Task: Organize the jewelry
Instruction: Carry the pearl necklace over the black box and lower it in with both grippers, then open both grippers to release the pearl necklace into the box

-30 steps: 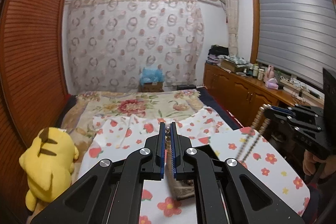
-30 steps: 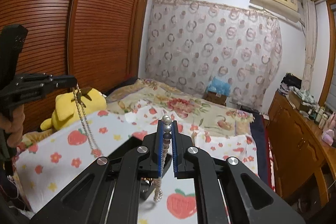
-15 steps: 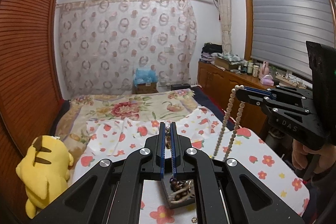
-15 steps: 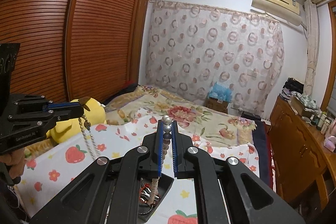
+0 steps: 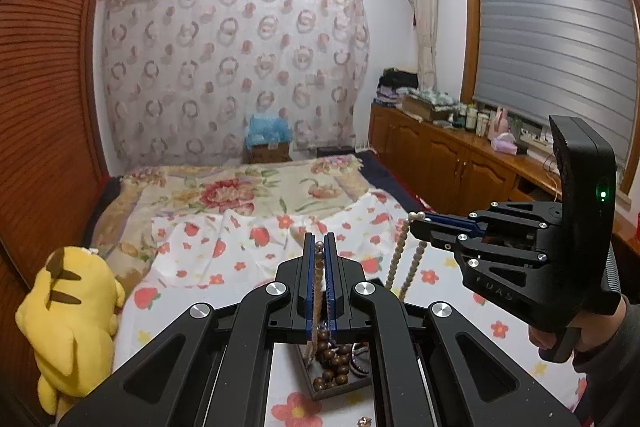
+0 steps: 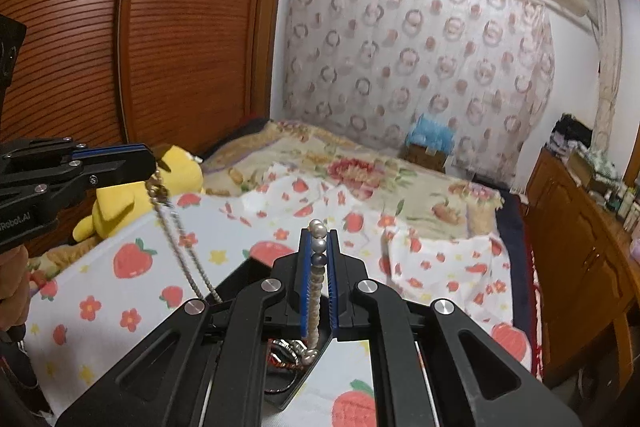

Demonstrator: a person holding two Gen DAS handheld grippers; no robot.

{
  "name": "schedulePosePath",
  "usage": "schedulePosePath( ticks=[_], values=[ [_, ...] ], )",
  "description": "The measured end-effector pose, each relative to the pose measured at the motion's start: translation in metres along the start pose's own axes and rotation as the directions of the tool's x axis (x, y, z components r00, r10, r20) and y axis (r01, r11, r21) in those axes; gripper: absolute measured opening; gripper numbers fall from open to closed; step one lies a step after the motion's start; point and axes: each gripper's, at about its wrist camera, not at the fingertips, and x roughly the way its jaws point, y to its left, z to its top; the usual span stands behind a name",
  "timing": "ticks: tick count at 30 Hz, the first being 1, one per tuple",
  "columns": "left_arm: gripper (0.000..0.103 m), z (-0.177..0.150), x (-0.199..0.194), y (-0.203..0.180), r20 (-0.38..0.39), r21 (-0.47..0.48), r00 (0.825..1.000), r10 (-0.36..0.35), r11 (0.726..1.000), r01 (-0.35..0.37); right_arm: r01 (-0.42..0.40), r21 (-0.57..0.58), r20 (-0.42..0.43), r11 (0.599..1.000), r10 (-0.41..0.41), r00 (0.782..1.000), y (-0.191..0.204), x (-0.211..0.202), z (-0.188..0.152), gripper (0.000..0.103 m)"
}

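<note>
My left gripper (image 5: 319,247) is shut on one end of a pearl necklace (image 5: 318,267). My right gripper (image 6: 319,233) is shut on the other end of the pearl necklace (image 6: 317,267). Both hold it in the air, and its strands hang down into a dark jewelry tray (image 5: 328,391) on the bed. The tray holds brown beads (image 5: 332,359) and other pieces; in the right wrist view it (image 6: 280,393) shows rings. The right gripper (image 5: 416,221) shows in the left wrist view with pearl strands (image 5: 400,263) hanging from it. The left gripper (image 6: 150,163) shows in the right wrist view.
The bed has a white strawberry-print sheet (image 5: 224,267) and a floral blanket (image 5: 240,187). A yellow plush toy (image 5: 68,307) lies at the bed's left edge by the wooden wardrobe (image 6: 160,27). Wooden cabinets (image 5: 448,163) run along the right wall.
Both grippers have dropped lower toward the bed with the necklace, and the tray has come closer beneath them. The necklace strands now hang into the tray.
</note>
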Motion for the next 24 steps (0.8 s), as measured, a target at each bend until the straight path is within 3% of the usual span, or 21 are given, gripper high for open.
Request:
schedulePosePath(
  ticks=[17, 19, 21, 24],
  values=[
    [0.004, -0.031, 0.035, -0.007, -0.096, 0.010, 0.995, -0.017, 1.000, 0.018, -0.049, 0.036, -0.087, 0.998, 0.052, 0.995, 0.005, 0.031, -0.031, 0.009],
    [0.006, -0.032, 0.035, -0.008, -0.102, 0.013, 0.995, -0.020, 1.000, 0.021, -0.055, 0.033, -0.089, 0.998, 0.058, 0.994, 0.006, 0.031, -0.034, 0.009],
    [0.018, -0.036, 0.036, -0.010, -0.106, 0.018, 0.994, -0.023, 1.000, 0.025, -0.058, 0.037, -0.091, 0.998, 0.061, 0.994, 0.005, 0.029, -0.037, 0.011],
    [0.025, -0.044, 0.035, -0.011, -0.108, 0.025, 0.994, -0.024, 0.999, 0.027, -0.059, 0.044, -0.091, 0.997, 0.063, 0.994, 0.003, 0.025, -0.043, 0.021]
  ],
)
